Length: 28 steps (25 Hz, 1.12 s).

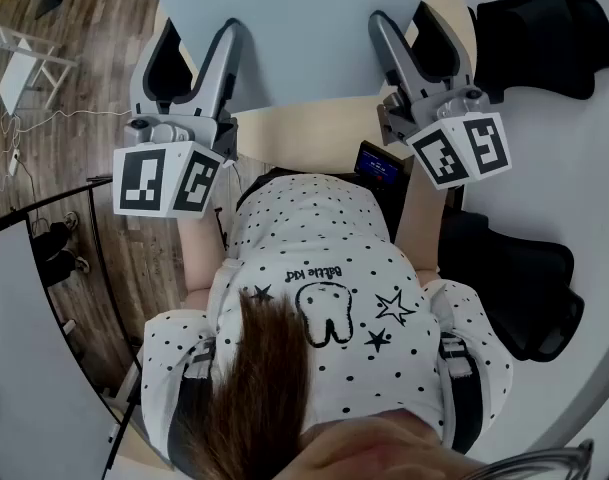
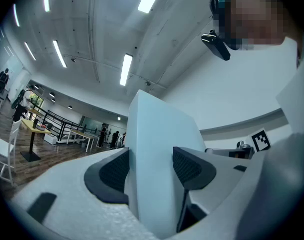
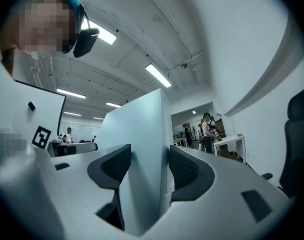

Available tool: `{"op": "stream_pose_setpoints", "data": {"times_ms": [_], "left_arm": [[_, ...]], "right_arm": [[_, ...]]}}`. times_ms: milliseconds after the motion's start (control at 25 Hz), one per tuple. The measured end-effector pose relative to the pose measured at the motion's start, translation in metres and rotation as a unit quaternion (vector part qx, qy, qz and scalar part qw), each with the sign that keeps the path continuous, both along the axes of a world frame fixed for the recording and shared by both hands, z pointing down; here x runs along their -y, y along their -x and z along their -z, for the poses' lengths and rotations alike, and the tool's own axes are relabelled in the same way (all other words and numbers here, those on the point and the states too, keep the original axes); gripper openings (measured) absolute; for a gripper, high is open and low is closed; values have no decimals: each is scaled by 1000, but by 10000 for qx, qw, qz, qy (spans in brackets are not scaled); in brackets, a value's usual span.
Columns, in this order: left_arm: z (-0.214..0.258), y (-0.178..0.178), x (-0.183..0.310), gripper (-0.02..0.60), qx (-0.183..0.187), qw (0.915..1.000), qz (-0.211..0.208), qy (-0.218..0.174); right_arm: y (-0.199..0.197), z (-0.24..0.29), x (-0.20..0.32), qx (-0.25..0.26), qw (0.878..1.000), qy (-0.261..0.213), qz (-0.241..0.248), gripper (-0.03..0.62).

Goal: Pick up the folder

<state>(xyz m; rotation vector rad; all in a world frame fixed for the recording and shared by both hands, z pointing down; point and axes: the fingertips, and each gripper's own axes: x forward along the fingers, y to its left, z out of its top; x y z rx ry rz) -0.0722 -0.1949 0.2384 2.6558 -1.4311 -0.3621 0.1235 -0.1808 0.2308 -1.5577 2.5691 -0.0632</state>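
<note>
Currently left gripper and right gripper each clamp the folder by its near edge, over the table; if the 2 pull unevenly, it could twist loose.

My head camera looked steeply down past my shirt onto the left gripper and right gripper. Each gripper camera sat close behind its own jaws, tilted up toward the ceiling lights. All three views shared the folder.
</note>
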Motion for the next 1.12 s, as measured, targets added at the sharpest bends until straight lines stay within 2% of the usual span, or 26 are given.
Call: {"op": "stream_pose_setpoints", "data": {"times_ms": [1120], "left_arm": [[2, 1, -1, 275, 1, 10000, 8, 31]], "right_arm": [[1, 2, -1, -18, 10000, 49, 10, 233]]}}
